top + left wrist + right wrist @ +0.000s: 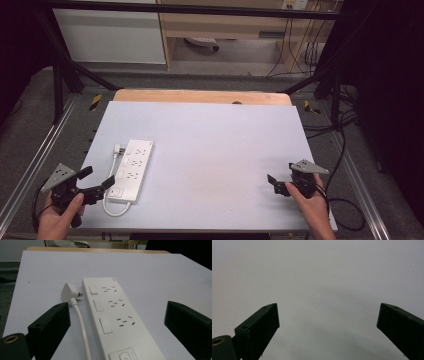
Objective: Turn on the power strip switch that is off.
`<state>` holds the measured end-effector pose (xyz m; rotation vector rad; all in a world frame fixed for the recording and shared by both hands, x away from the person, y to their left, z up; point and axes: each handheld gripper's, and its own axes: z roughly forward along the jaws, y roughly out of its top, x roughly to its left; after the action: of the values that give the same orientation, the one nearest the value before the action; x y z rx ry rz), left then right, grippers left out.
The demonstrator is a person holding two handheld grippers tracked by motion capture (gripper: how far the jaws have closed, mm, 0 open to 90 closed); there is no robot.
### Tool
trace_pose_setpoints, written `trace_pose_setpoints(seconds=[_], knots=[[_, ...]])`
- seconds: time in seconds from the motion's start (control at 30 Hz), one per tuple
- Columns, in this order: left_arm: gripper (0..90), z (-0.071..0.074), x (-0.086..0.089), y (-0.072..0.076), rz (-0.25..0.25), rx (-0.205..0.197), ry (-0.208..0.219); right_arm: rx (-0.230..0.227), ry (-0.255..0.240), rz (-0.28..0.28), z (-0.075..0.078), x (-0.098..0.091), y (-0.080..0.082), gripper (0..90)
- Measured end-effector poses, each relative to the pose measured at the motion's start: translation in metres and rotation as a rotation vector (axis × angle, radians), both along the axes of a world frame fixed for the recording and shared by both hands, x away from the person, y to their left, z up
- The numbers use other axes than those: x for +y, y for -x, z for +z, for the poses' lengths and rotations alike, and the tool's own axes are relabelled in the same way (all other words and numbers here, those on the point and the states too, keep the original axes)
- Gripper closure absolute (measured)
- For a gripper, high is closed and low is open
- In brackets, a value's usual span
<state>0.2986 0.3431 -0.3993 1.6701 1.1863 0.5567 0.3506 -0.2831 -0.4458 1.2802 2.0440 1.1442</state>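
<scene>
A white power strip [131, 170] lies flat on the left part of the pale table [215, 145], its three sockets and switches facing up. Its white plug [117, 148] rests beside its far end, and the white cable [113, 210] loops round the near end. My left gripper [98, 176] is open, just left of the strip's near end. In the left gripper view the power strip [117, 317], the plug [70, 292] and the cable [81, 320] lie between and beyond the jaws of the left gripper [116, 305]. My right gripper [276, 184] stands open over bare table near the front right; the right gripper [328, 306] holds nothing.
A wooden board edge [200, 96] runs behind the table. Metal frame rails [45, 145] flank both sides. Black cables [345, 150] trail on the floor at the right. A cabinet [110, 35] and a desk stand farther back.
</scene>
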Motion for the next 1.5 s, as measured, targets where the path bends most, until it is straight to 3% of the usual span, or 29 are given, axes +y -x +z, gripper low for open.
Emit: trace_pose_setpoints(seconds=[0.27, 1.07, 1.5], knots=[[6.6, 0.006, -0.002, -0.005, -0.004, 0.001, 0.003, -0.008, -0.003, -0.001, 0.001, 0.0, 0.0, 4.7], [6.6, 0.032, -0.006, -0.028, -0.023, -0.045, 0.004, -0.009, -0.009, -0.015, 0.002, -0.001, 0.001, 4.7], [6.6, 0.036, -0.011, -0.043, -0.027, -0.047, -0.013, -0.01, -0.006, -0.014, 0.002, -0.002, 0.001, 4.8]])
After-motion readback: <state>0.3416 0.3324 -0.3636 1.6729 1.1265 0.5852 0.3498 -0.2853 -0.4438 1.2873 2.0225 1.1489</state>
